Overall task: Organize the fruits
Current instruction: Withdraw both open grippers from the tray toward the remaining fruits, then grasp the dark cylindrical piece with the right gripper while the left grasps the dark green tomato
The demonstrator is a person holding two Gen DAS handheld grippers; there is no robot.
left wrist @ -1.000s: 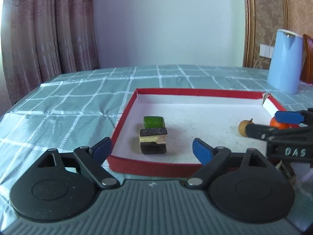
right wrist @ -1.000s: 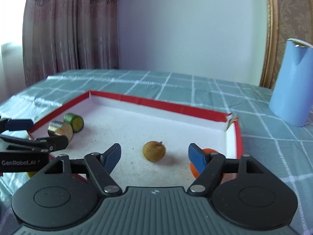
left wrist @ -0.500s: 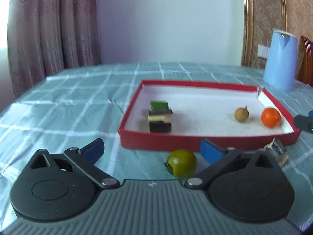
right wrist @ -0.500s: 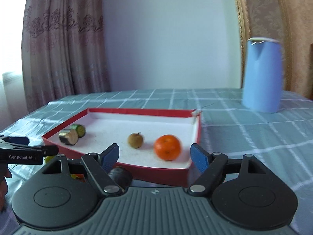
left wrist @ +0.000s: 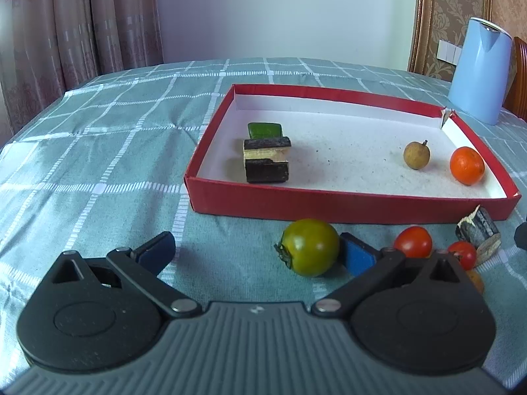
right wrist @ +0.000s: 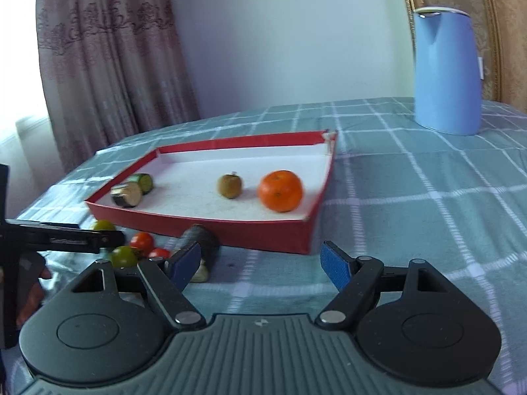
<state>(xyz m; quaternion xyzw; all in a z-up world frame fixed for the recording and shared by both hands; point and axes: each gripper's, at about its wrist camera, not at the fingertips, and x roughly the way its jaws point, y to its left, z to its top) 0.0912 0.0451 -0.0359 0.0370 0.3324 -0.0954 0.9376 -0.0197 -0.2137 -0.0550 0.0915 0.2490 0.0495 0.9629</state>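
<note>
A red tray (left wrist: 329,202) (right wrist: 263,230) holds a green cucumber piece (left wrist: 265,129), a dark eggplant piece (left wrist: 266,160), a small brown fruit (left wrist: 416,155) (right wrist: 230,185) and an orange (left wrist: 467,165) (right wrist: 280,190). On the cloth in front lie a green tomato (left wrist: 309,247), red tomatoes (left wrist: 413,242) (right wrist: 142,241) and another eggplant piece (left wrist: 479,230) (right wrist: 201,242). My left gripper (left wrist: 253,251) is open and empty, its right pad beside the green tomato. My right gripper (right wrist: 263,263) is open and empty, in front of the tray's near right corner.
A blue kettle (left wrist: 479,70) (right wrist: 446,70) stands on the checked tablecloth (left wrist: 98,151) behind the tray to the right. Curtains hang at the back left. The left gripper also shows in the right wrist view (right wrist: 62,238) above the tomatoes.
Both grippers have pulled back from over the tray to the cloth in front of it. The orange and the brown fruit stay in the tray. The loose tomatoes have come into view.
</note>
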